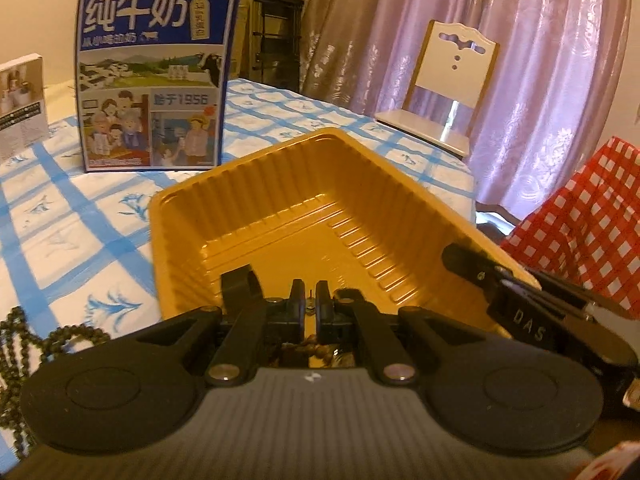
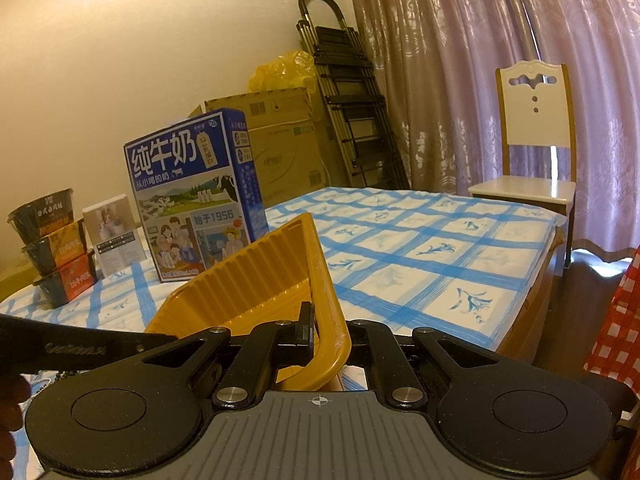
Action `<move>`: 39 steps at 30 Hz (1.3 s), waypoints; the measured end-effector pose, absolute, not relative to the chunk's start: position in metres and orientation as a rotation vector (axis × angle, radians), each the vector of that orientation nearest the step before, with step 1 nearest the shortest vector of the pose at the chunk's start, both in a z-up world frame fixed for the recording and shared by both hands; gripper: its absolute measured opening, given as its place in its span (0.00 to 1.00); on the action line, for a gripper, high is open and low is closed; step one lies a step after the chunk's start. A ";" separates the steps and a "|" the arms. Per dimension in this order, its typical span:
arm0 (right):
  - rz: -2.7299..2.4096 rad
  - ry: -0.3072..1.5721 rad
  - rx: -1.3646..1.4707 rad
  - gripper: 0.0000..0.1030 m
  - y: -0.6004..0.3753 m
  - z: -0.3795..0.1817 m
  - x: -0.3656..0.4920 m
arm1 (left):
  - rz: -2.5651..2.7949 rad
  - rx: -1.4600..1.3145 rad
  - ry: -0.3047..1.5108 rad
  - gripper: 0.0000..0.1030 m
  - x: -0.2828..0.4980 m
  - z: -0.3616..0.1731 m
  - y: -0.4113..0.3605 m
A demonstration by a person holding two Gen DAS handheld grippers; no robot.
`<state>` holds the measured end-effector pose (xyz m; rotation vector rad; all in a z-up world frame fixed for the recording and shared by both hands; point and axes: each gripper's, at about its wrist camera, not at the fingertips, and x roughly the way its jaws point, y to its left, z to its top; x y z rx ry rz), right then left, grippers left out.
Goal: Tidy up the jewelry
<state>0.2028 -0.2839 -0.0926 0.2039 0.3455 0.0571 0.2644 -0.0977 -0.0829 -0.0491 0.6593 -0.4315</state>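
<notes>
- Centrally, a ribbed golden tray (image 1: 320,216) is seen on the blue-checked tablecloth (image 1: 60,232), tilted, its rim clamped by the right gripper (image 2: 316,332).
- Something small, seemingly beaded, is pinched between the nearly closed jaws of the left gripper (image 1: 309,304) above the tray.
- A dark bead necklace (image 1: 24,344) is laid at eight o'clock; a milk carton (image 1: 156,76) is stood at eleven.
</notes>
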 end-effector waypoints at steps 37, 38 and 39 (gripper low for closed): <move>0.056 0.346 0.211 0.06 -0.277 -0.091 0.203 | -0.020 -0.126 0.736 0.31 0.176 -0.085 0.041; 0.055 0.347 0.211 0.06 -0.277 -0.091 0.203 | -0.022 -0.127 0.740 0.31 0.175 -0.087 0.041; 0.055 0.346 0.211 0.06 -0.277 -0.091 0.202 | -0.023 -0.126 0.742 0.31 0.174 -0.088 0.040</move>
